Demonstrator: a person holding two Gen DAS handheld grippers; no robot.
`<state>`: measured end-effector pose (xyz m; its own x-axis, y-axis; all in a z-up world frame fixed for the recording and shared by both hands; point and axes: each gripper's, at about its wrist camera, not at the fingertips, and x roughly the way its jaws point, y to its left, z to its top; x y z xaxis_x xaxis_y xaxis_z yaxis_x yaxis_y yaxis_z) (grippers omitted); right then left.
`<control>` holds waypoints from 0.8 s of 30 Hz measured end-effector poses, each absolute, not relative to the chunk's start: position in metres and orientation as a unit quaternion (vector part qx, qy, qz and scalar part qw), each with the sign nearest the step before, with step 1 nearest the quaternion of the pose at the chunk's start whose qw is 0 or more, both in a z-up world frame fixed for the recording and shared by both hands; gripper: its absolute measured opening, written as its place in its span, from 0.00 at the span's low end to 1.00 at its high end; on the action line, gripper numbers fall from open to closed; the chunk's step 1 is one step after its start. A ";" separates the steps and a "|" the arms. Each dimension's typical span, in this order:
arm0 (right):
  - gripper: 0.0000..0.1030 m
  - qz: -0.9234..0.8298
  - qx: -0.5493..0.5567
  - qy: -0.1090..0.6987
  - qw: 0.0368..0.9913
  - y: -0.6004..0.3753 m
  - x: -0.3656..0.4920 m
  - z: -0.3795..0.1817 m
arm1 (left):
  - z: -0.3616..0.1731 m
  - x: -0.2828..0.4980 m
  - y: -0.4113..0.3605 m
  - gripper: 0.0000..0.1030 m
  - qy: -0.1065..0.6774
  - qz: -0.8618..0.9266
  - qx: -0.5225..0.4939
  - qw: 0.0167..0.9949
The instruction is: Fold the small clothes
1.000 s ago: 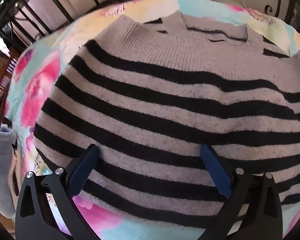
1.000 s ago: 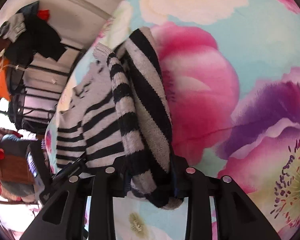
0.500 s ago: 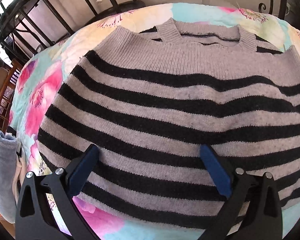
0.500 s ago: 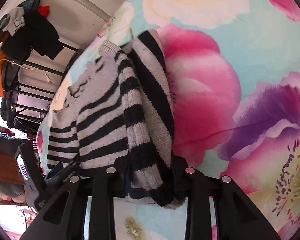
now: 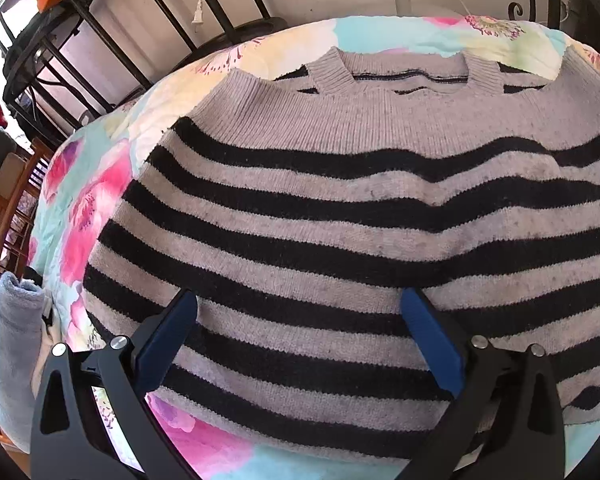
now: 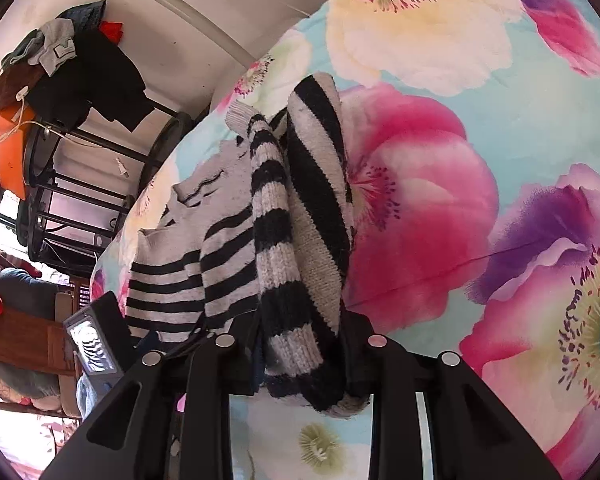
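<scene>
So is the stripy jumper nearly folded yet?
Not nearly. The stripy jumper lies spread flat on the flowery blanket, neck at the far end, its body unfolded. In hand: the right tongs are shut on one bunched-up sleeve, lifted off the blanket. The left tongs hover open over the hem, holding nothing. Left: lay that sleeve across, then fold the body.

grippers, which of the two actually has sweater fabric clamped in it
The right hand-held gripper: a bunched sleeve of the striped sweater sits pinched between its fingers. The left hand-held gripper is spread wide above the flat sweater body, holding nothing.
</scene>
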<state>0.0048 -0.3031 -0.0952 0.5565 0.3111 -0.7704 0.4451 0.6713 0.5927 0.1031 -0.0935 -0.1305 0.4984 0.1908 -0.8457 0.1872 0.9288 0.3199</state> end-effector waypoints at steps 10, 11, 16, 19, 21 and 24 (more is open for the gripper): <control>0.27 -0.037 0.397 0.460 0.793 -0.289 0.013 -0.072 | -0.133 0.106 -0.088 0.96 0.503 -0.002 0.169 0.848; 0.27 -0.035 0.394 0.460 0.795 -0.286 0.014 -0.069 | -0.133 0.106 -0.087 0.96 0.503 -0.003 0.166 0.848; 0.27 -0.033 0.373 0.461 0.805 -0.274 0.019 -0.059 | -0.130 0.109 -0.085 0.96 0.506 -0.005 0.161 0.847; 0.27 -0.034 0.359 0.462 0.810 -0.269 0.021 -0.053 | -0.123 0.114 -0.082 0.95 0.519 -0.015 0.146 0.842; 0.27 -0.034 0.350 0.462 0.815 -0.266 0.022 -0.049 | -0.114 0.119 -0.075 0.95 0.525 -0.028 0.112 0.843; 0.27 -0.031 0.333 0.461 0.822 -0.262 0.020 -0.043 | -0.100 0.124 -0.064 0.95 0.523 -0.034 0.064 0.849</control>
<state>0.0204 -0.2617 -0.0429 0.5736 0.2560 -0.7781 0.3570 0.7769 0.5187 0.1245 -0.0645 -0.1000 0.4501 0.0083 -0.8930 0.1252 0.9895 0.0723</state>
